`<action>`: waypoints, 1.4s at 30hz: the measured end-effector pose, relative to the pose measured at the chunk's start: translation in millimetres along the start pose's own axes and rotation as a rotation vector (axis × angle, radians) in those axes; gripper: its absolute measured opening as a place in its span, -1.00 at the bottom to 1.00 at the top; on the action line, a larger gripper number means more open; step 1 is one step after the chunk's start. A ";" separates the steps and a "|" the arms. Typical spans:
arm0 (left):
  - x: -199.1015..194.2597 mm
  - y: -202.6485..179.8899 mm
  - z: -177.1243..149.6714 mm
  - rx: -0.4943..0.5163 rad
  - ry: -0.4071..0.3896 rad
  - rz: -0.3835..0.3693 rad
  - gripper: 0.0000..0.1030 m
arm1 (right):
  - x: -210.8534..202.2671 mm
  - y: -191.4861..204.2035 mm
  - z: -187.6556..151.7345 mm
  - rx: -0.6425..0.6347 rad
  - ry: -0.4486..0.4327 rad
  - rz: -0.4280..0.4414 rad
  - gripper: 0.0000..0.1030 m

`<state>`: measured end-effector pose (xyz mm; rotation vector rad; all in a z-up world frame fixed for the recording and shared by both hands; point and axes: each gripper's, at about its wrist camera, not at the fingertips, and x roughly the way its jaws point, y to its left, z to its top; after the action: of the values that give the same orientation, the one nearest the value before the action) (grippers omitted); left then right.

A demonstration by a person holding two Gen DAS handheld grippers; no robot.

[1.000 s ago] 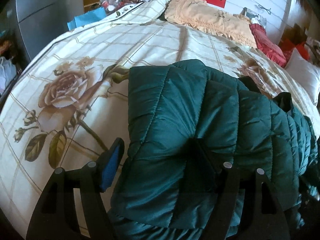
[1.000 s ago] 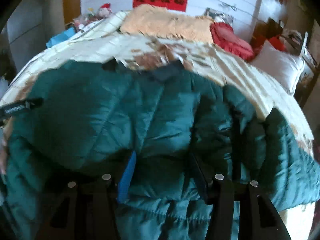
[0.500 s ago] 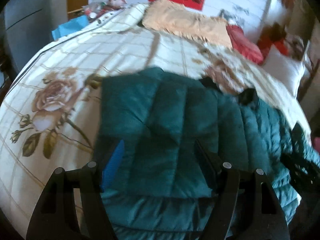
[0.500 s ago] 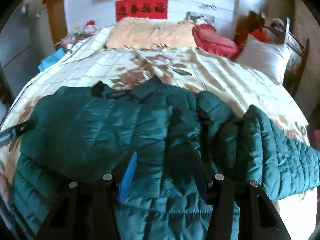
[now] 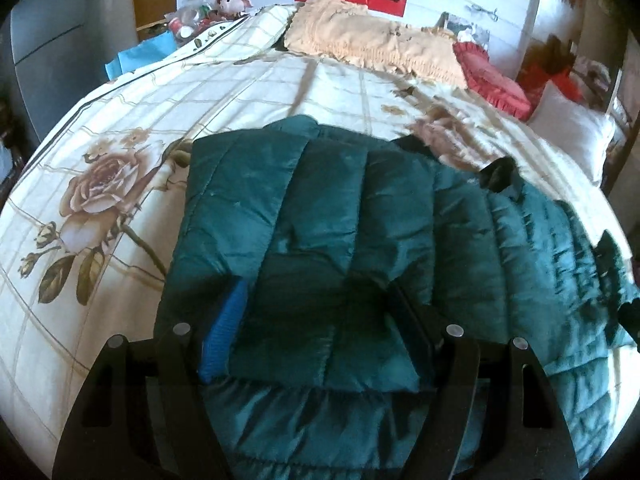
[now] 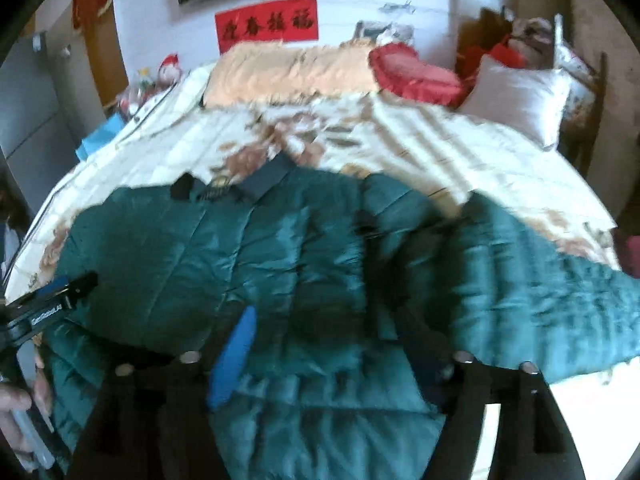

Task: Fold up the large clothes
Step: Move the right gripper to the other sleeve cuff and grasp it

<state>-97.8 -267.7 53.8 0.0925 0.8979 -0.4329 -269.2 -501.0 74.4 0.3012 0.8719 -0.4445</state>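
A dark green quilted puffer jacket (image 5: 360, 216) lies on the bed, its left side folded over onto the body. My left gripper (image 5: 316, 304) is open above the folded layer, which lies between its fingers; I cannot tell if it touches. In the right wrist view the jacket (image 6: 248, 248) spreads wide, with one sleeve (image 6: 552, 288) stretched out to the right. My right gripper (image 6: 324, 328) is open over the jacket's lower middle. The left gripper (image 6: 48, 304) shows at the left edge there, held by a hand.
The bed has a cream floral bedspread (image 5: 120, 168). A peach pillow cover (image 5: 368, 44), a red cushion (image 5: 492, 76) and a white pillow (image 5: 572, 136) lie at the head. Toys and clutter (image 5: 208, 12) sit at the far left. A grey cabinet (image 5: 44, 52) stands left.
Both grippers have pulled back and risen, so more of the jacket and bed shows. The left gripper moved right from the jacket's left edge to above the folded layer. The right view is motion-blurred.
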 end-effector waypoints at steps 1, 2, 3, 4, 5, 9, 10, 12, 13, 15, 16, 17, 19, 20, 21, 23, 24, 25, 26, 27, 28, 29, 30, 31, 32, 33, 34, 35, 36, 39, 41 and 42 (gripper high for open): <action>-4.0 -0.2 0.5 -0.004 -0.006 -0.017 0.42 | -10.7 -7.6 -0.2 -0.001 -0.014 -0.011 0.40; -7.5 -0.9 0.5 -0.005 -0.012 -0.029 0.42 | -18.1 -13.5 -0.7 0.002 -0.023 -0.021 0.40; -11.9 -2.3 -0.1 -0.004 -0.019 -0.037 0.42 | -23.5 -20.0 -1.4 0.008 -0.030 -0.033 0.40; -14.3 -3.2 -0.7 0.000 -0.022 -0.041 0.42 | -29.5 -30.0 -3.1 0.019 -0.035 -0.055 0.41; -16.5 -4.2 -1.6 0.006 -0.021 -0.048 0.42 | -33.7 -38.1 -4.7 0.028 -0.034 -0.074 0.43; -18.8 -3.7 -5.5 -0.007 -0.002 -0.071 0.42 | -42.5 -78.9 -13.4 0.086 -0.024 -0.141 0.44; -19.5 -2.6 -6.5 -0.017 0.001 -0.083 0.43 | -43.4 -90.1 -16.3 0.102 -0.018 -0.158 0.44; -21.8 -0.6 -7.3 -0.029 0.001 -0.102 0.43 | -45.8 -110.5 -20.8 0.126 -0.015 -0.195 0.44; -22.9 0.2 -7.2 -0.031 0.001 -0.104 0.43 | -47.8 -119.1 -23.2 0.136 -0.016 -0.211 0.44; -25.2 1.5 -6.2 -0.037 0.002 -0.107 0.43 | -50.9 -143.8 -28.7 0.177 -0.016 -0.243 0.44; -26.6 2.7 -6.6 -0.041 0.003 -0.110 0.43 | -51.8 -157.8 -31.2 0.203 -0.017 -0.257 0.44; -27.5 4.0 -6.2 -0.048 0.005 -0.114 0.43 | -51.8 -166.6 -32.7 0.218 -0.017 -0.267 0.50; -29.1 7.7 -5.9 -0.063 0.006 -0.120 0.43 | -53.1 -192.4 -38.1 0.263 -0.013 -0.307 0.59; -29.6 9.5 -6.0 -0.070 0.007 -0.119 0.43 | -53.4 -205.6 -41.1 0.289 -0.010 -0.325 0.59; -29.6 11.0 -5.8 -0.073 0.008 -0.119 0.43 | -53.8 -220.0 -45.0 0.324 -0.005 -0.340 0.59; -29.0 13.1 -7.4 -0.078 0.012 -0.117 0.43 | -54.4 -246.0 -51.9 0.399 0.001 -0.355 0.59; -28.3 13.3 -7.7 -0.078 0.015 -0.115 0.42 | -55.4 -259.5 -56.0 0.442 0.001 -0.364 0.59; -27.2 13.0 -8.4 -0.076 0.019 -0.113 0.42 | -56.6 -274.1 -60.7 0.487 0.001 -0.375 0.59; -26.2 12.4 -9.2 -0.073 0.024 -0.112 0.43 | -57.2 -285.2 -64.4 0.519 0.003 -0.385 0.59; -25.3 11.2 -10.1 -0.068 0.028 -0.112 0.42 | -58.1 -293.5 -67.8 0.545 0.004 -0.393 0.59; -24.5 10.3 -10.6 -0.063 0.030 -0.111 0.43 | -58.7 -305.0 -71.1 0.576 0.006 -0.404 0.59; -23.8 9.5 -10.7 -0.058 0.031 -0.110 0.42 | -58.5 -311.0 -73.0 0.593 0.007 -0.412 0.59; -23.4 8.6 -11.1 -0.052 0.031 -0.108 0.42 | -58.4 -320.8 -75.2 0.621 0.007 -0.425 0.59; -22.9 7.9 -11.7 -0.048 0.031 -0.107 0.43 | -58.5 -328.1 -77.1 0.643 0.006 -0.436 0.59; -22.8 7.3 -12.1 -0.046 0.032 -0.107 0.43 | -58.0 -336.1 -79.2 0.667 0.004 -0.447 0.59; -22.9 6.8 -12.3 -0.044 0.034 -0.108 0.42 | -57.1 -344.6 -80.6 0.689 0.004 -0.459 0.59; -22.8 6.9 -12.0 -0.044 0.034 -0.109 0.43 | -55.9 -350.8 -81.7 0.706 0.005 -0.469 0.59; -23.1 6.8 -12.1 -0.043 0.033 -0.108 0.43 | -53.4 -359.3 -82.2 0.729 0.006 -0.475 0.59; -22.8 6.7 -12.0 -0.044 0.033 -0.108 0.42 | -51.3 -365.7 -82.4 0.747 0.005 -0.474 0.59; -22.7 7.2 -11.9 -0.046 0.032 -0.107 0.43 | -45.6 -380.0 -81.0 0.785 -0.001 -0.472 0.59; -21.7 7.7 -12.1 -0.050 0.038 -0.105 0.43 | -41.0 -387.8 -82.9 0.816 -0.002 -0.478 0.59; -21.9 8.8 -11.5 -0.049 0.040 -0.105 0.43 | -37.3 -392.4 -83.6 0.840 -0.005 -0.472 0.59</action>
<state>-114.6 -249.6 62.6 0.0089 0.9552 -0.5076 -538.6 -796.4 23.7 0.8679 0.7093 -1.2526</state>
